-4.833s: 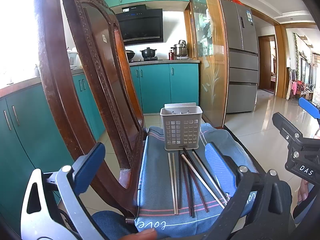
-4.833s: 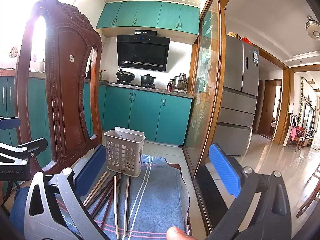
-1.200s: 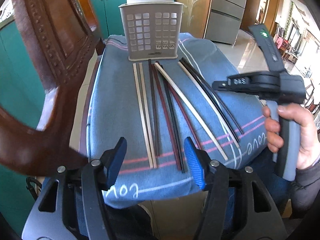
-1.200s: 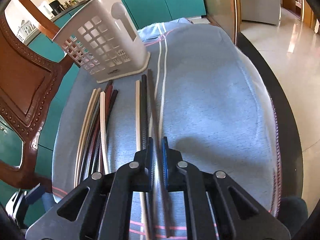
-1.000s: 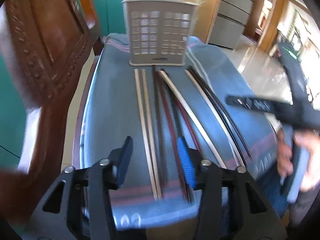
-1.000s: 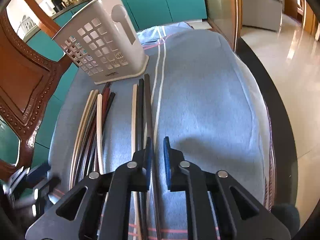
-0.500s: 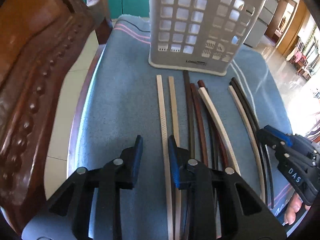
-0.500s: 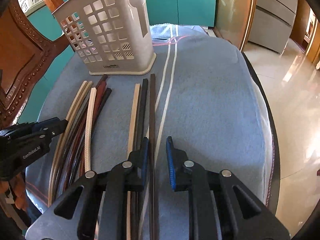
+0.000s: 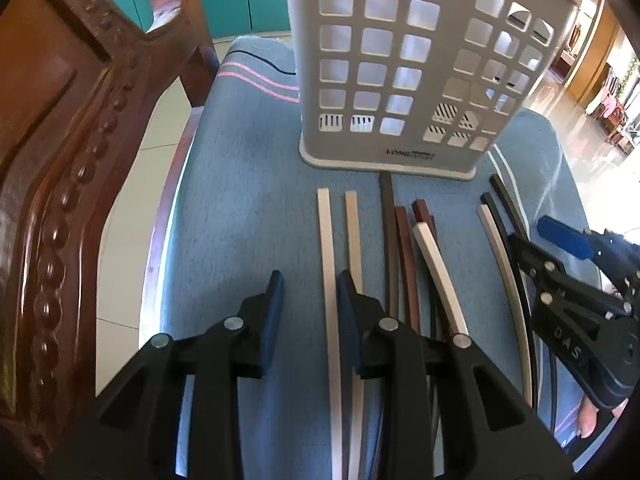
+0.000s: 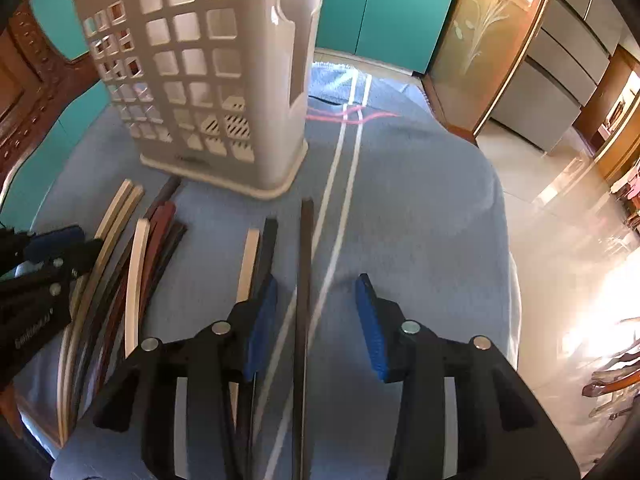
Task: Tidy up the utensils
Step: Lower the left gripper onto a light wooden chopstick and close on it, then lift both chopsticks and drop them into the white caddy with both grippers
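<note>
A grey perforated utensil basket stands upright at the far end of a blue cloth. Several chopsticks, pale, reddish and dark, lie side by side in front of it. My left gripper hangs low over the leftmost pale chopstick. That stick runs between the slightly opening jaws, close to the right pad, and is not pinched. My right gripper is opening, and the rightmost dark chopstick lies loose between its blue pads. Each gripper shows in the other's view.
A carved wooden chair back rises along the cloth's left side. To the right the cloth drops off to a shiny tiled floor. Teal cabinets and a glass door panel stand behind the basket.
Both grippers have moved forward, closer to the basket and lower over the chopsticks. The left jaws narrowed around the leftmost pale stick. The right jaws widened from nearly shut around the dark stick.
</note>
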A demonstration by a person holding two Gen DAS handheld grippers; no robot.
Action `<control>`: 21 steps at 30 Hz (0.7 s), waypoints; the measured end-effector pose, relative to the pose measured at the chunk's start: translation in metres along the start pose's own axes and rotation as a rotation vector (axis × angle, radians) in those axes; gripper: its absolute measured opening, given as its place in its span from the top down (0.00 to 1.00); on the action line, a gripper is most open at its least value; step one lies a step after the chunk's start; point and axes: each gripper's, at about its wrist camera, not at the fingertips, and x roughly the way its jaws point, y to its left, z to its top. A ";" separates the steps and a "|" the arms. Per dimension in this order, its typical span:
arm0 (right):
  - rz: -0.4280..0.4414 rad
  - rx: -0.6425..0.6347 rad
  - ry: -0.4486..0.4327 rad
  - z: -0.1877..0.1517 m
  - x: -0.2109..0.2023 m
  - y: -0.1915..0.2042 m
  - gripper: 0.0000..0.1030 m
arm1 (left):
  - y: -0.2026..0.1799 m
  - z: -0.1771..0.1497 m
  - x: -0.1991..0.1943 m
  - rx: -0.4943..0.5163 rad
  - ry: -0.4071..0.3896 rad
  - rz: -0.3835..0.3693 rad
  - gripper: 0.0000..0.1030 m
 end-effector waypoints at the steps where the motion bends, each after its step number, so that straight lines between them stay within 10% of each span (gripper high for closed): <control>1: 0.025 0.012 0.007 0.004 0.002 -0.002 0.69 | 0.001 0.004 0.002 -0.005 0.004 -0.002 0.71; 4: 0.088 0.024 0.017 0.007 0.003 -0.005 0.94 | -0.001 0.013 0.005 -0.001 0.004 -0.011 0.81; 21: 0.201 0.055 -0.299 -0.018 -0.158 -0.039 0.94 | -0.008 0.028 -0.129 0.090 -0.292 -0.055 0.93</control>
